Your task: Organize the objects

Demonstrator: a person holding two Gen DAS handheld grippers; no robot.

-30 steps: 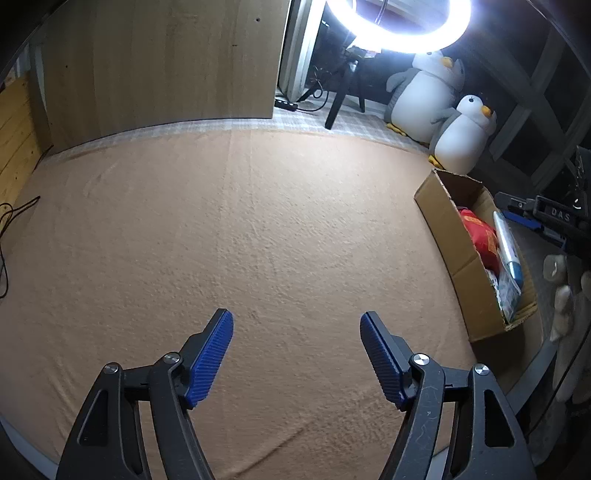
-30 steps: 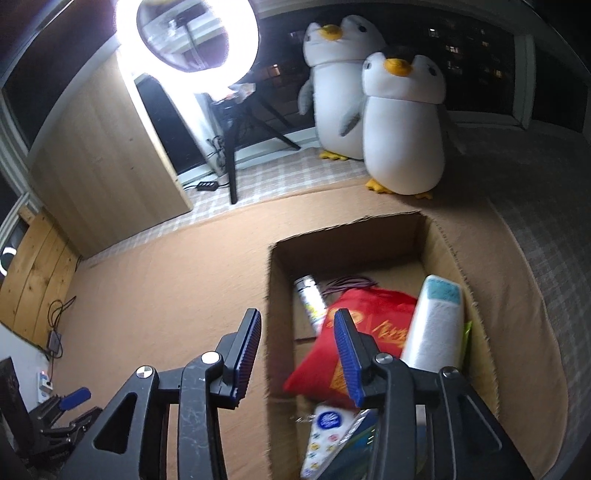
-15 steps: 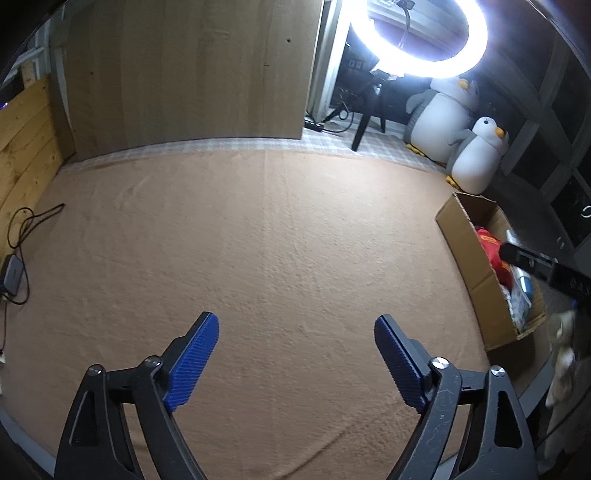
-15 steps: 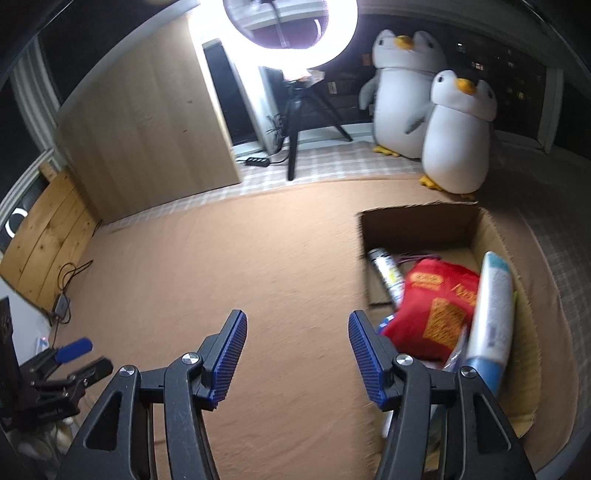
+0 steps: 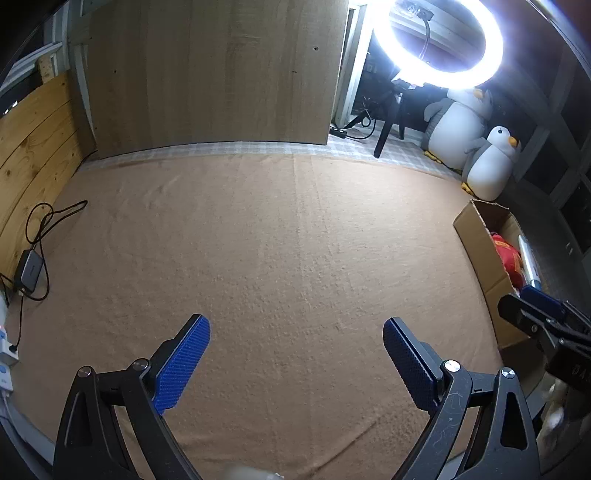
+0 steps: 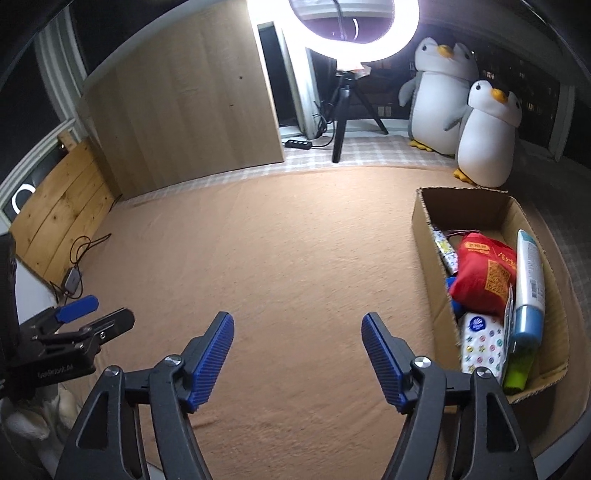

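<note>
Both the left gripper [image 5: 295,345] and right gripper [image 6: 297,343] hang spread apart, empty. Everything sits in the cardboard box [image 6: 430,236] at the blanket's [image 6: 277,240] right edge. The tidying looks finished.

Ring light [image 6: 354,29] (lit) above tan blanket [image 6: 295,258].

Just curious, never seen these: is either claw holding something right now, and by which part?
Nothing is held. The left claw and right claw are both open and empty.

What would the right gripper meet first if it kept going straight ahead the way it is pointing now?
Probably only the tan blanket: the open right gripper aims at bare cloth, with the cardboard box off to its right. Depth is unclear.
</note>
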